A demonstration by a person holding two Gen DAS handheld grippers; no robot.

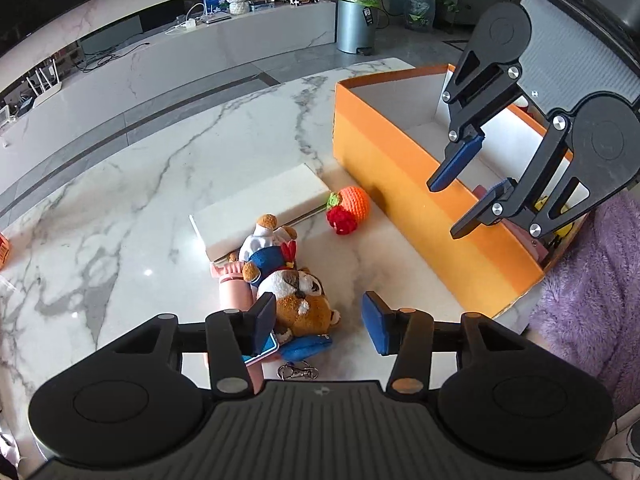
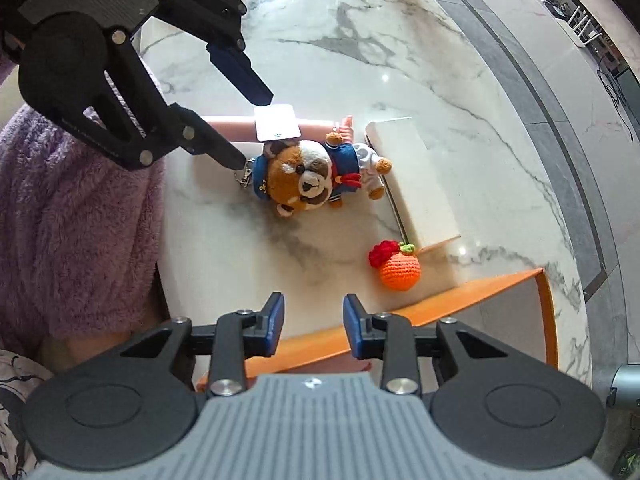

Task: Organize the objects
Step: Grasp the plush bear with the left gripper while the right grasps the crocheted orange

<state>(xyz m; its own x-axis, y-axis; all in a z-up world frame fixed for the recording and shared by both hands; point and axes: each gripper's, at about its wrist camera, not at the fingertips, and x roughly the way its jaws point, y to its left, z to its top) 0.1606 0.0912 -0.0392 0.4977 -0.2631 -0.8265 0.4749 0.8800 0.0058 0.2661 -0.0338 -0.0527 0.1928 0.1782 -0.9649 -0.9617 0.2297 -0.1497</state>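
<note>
We hold our left gripper (image 1: 318,322) with jaws spread over the brown plush bear in a blue sailor suit (image 2: 310,178) lying on the white marble table (image 2: 360,40), while our empty right gripper (image 2: 314,326) hovers parted above the orange cardboard box (image 1: 400,168).

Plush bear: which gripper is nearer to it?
Left. The left gripper hangs open right over the plush bear; the right gripper is open above the orange box, off to the side.

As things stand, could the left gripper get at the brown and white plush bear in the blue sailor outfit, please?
Probably yes: the left gripper is open right above the plush bear, with nothing between them; only a pink bottle crowds one side.
</note>
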